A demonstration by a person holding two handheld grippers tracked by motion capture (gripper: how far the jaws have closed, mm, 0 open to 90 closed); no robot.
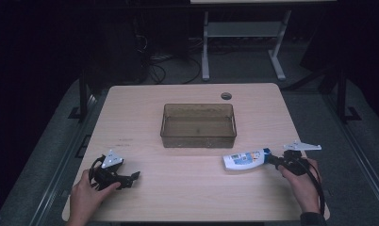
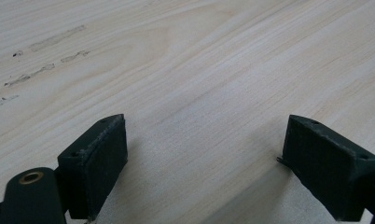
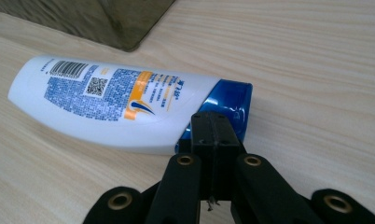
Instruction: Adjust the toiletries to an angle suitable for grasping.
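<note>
Likely light, rigid plastic, glossy and slippery: white bottle [image 3: 111, 105] flat on table [image 3: 316, 70], just ahead of right tongs [image 3: 212, 122], pressed together against blue cap [image 3: 232, 105]. Better grip across waist. Left tongs [image 2: 204, 154] apart, empty.

My left gripper [image 1: 113, 172] is black, topped by a pale grey three-cornered plate, with a black cable looping from its body. Up close its two jaws end in thick, dark, blocky pads [image 2: 103, 158] with small screw holes, and a brass-ringed pivot sits on the linkage. My right gripper [image 1: 291, 160] matches it: black linkage arms with brass-coloured rivets (four that I can count), the same grey plate, a black cable, and a dark sleeve at my wrist.
</note>
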